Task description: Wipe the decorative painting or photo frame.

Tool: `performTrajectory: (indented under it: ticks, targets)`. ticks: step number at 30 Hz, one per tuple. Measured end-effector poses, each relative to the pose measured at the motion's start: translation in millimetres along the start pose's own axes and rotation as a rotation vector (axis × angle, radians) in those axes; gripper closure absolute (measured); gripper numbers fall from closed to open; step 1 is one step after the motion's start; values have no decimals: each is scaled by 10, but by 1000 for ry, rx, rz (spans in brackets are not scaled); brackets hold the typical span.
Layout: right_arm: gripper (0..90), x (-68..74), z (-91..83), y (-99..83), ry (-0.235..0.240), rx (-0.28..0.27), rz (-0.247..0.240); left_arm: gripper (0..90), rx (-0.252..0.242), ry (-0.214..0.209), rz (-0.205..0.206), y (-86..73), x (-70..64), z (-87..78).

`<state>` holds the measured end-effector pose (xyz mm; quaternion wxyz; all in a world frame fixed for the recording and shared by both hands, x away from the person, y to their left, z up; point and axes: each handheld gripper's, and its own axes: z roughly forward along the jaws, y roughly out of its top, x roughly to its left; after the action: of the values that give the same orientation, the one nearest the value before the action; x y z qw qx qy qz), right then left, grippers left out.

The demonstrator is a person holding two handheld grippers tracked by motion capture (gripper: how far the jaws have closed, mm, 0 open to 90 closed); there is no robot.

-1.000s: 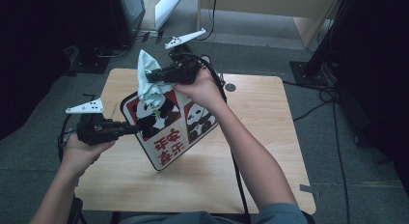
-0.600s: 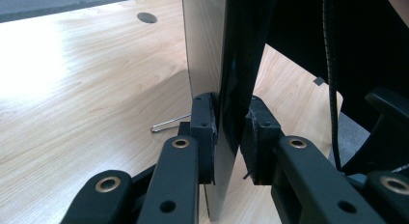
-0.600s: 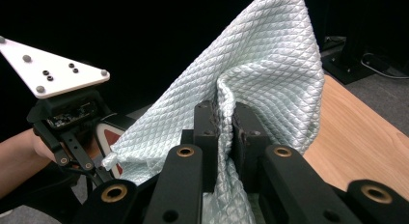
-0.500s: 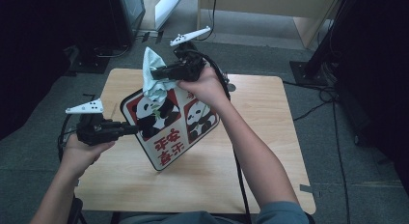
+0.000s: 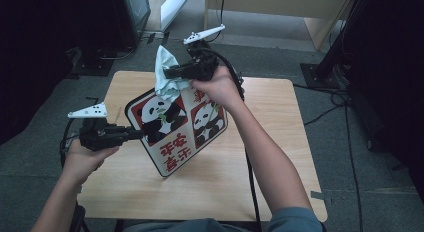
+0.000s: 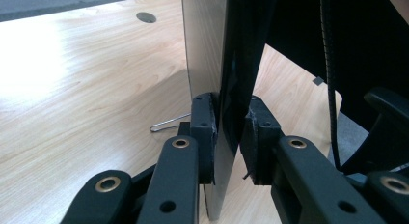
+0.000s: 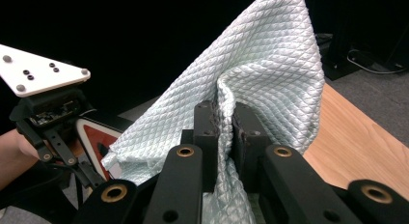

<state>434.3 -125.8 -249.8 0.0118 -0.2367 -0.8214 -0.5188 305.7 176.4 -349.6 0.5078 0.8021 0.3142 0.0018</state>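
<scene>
Nearest, left gripper (image 5: 131, 135) clamped on the left edge of the board (image 5: 177, 129), jaws closed tight on the thin panel as seen in the left gripper view (image 6: 226, 132); board held tilted, lower corner resting near the middle of the table (image 5: 260, 157), panda face turned up toward the person; small wire clip (image 6: 169, 122) lying on the table just behind the left jaws. Farther, right gripper (image 5: 172, 72) closed on a fold of the pale green cloth (image 5: 165, 74), pinched firmly between the pads (image 7: 206, 132); cloth (image 7: 260, 74) bunched and hanging against the top corner of the board. Compared with a second ago, cloth and right gripper shifted a little up and toward the far top edge, away from the left panda; board and left gripper almost unmoved. Probably a wiping stroke reaching its end at the upper corner; likely much of the face not yet wiped, so next stroke perhaps down across the pandas.
</scene>
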Motion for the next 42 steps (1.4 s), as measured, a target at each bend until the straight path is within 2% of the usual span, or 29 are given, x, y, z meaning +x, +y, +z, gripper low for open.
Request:
performTrajectory:
  ticks: [12,27,42]
  targets:
    - [826,-182,-155,-54,-20,-30,22,779,2,-4,1,-2,14,-6]
    - [824,-330,-298,-113,-60,-62,52,782,-5,-4,-5,-10,31,-5]
    - [818,-465,-454,-143,-130,-74,73,785,-8,-2,-11,-17,43,-8]
